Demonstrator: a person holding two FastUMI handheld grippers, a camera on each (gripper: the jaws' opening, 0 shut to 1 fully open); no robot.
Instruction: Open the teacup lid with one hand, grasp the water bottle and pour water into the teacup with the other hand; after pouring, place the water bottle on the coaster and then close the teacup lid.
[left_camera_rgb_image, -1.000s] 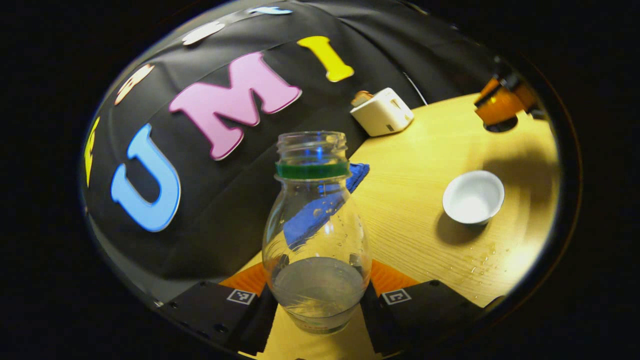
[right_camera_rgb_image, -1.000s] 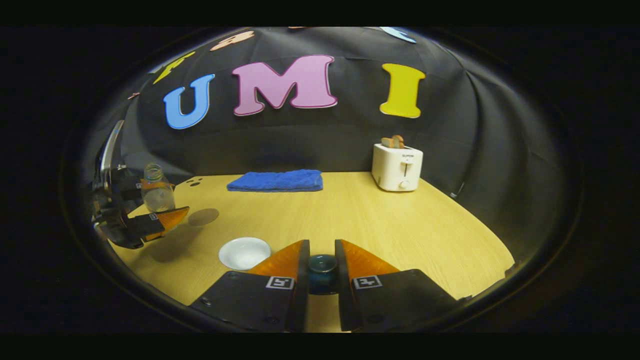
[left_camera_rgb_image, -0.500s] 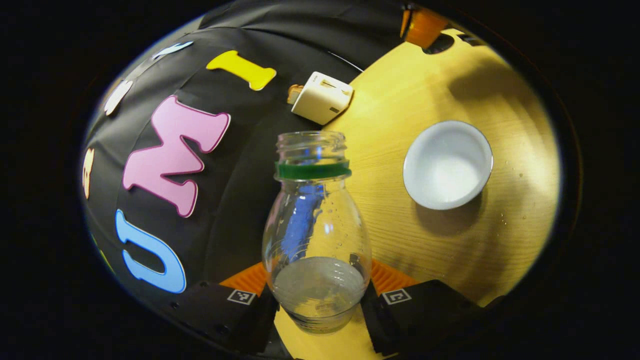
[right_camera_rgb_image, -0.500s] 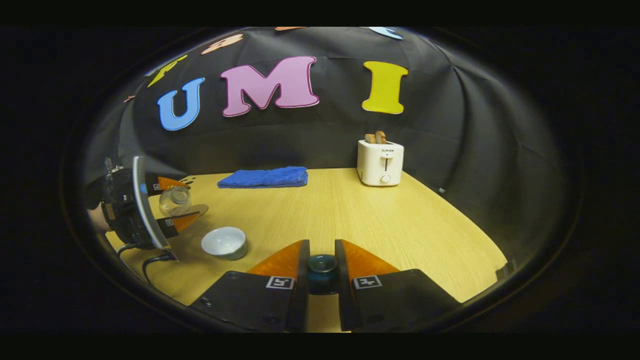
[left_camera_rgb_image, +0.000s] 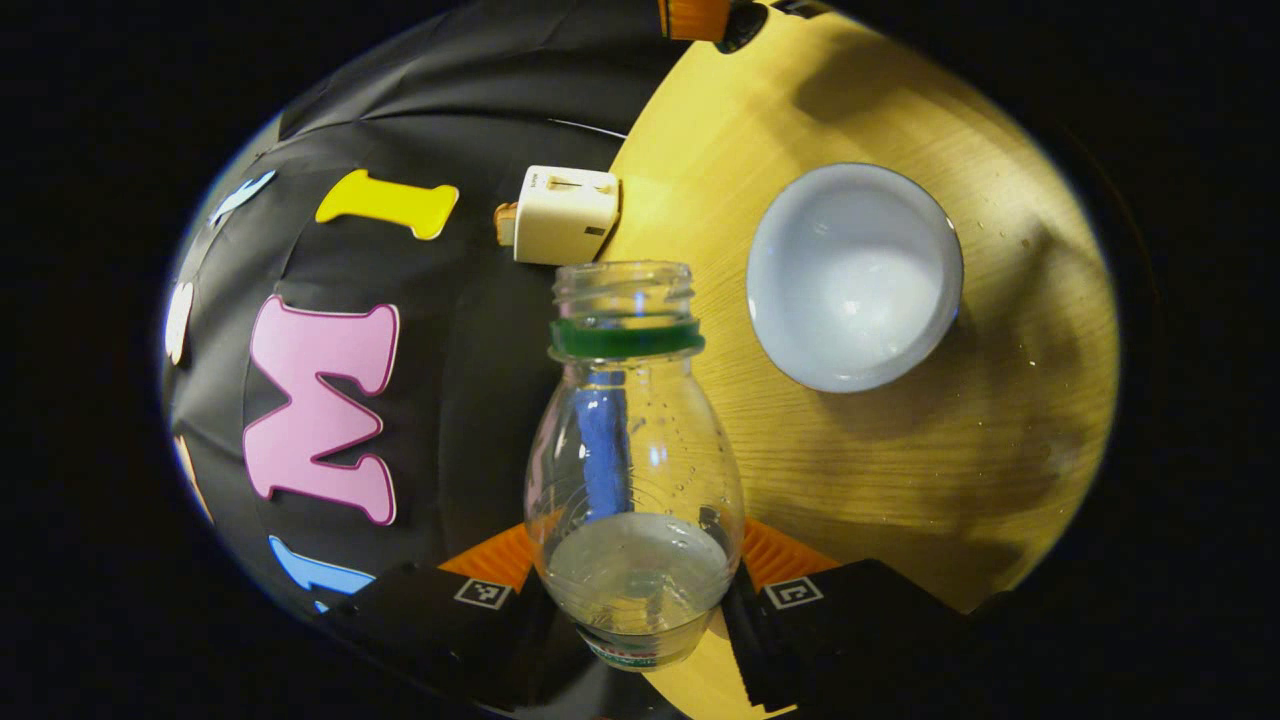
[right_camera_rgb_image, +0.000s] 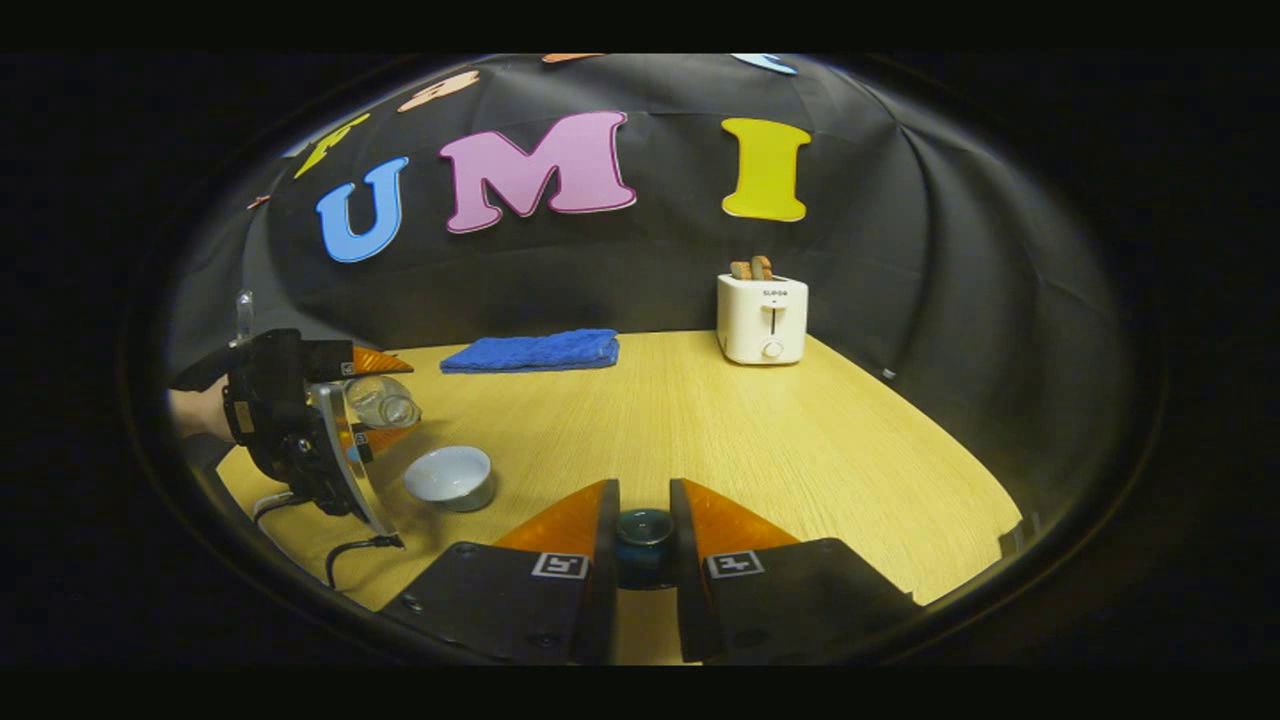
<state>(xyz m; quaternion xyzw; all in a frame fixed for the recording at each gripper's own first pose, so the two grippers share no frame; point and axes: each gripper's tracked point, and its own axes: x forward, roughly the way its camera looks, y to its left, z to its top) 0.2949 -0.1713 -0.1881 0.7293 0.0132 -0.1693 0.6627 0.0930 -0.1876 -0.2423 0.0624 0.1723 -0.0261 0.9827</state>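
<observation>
lying sideways, water bottle (right_camera_rgb_image: 383, 402) in left hand-held gripper (left_camera_rgb_image: 635, 590), mouth toward teacup (right_camera_rgb_image: 450, 477), right hand-held gripper (right_camera_rgb_image: 643, 540) pinching lid (right_camera_rgb_image: 644, 527)

My left gripper view is rolled sideways, looking steeply down, close over the teacup (left_camera_rgb_image: 853, 277) at upper right. My right gripper view sits low and level, facing the back wall. Both share the toaster (right_camera_rgb_image: 762, 318) and table (right_camera_rgb_image: 720, 430).

My left gripper (left_camera_rgb_image: 634, 600) is rolled onto its side, both orange fingers (left_camera_rgb_image: 775, 555) pressing a bottle (left_camera_rgb_image: 634, 480) between the jaws. My right gripper (right_camera_rgb_image: 643, 535) sits level, jaws nearly together, pinching a dark knob (right_camera_rgb_image: 643, 530).
</observation>
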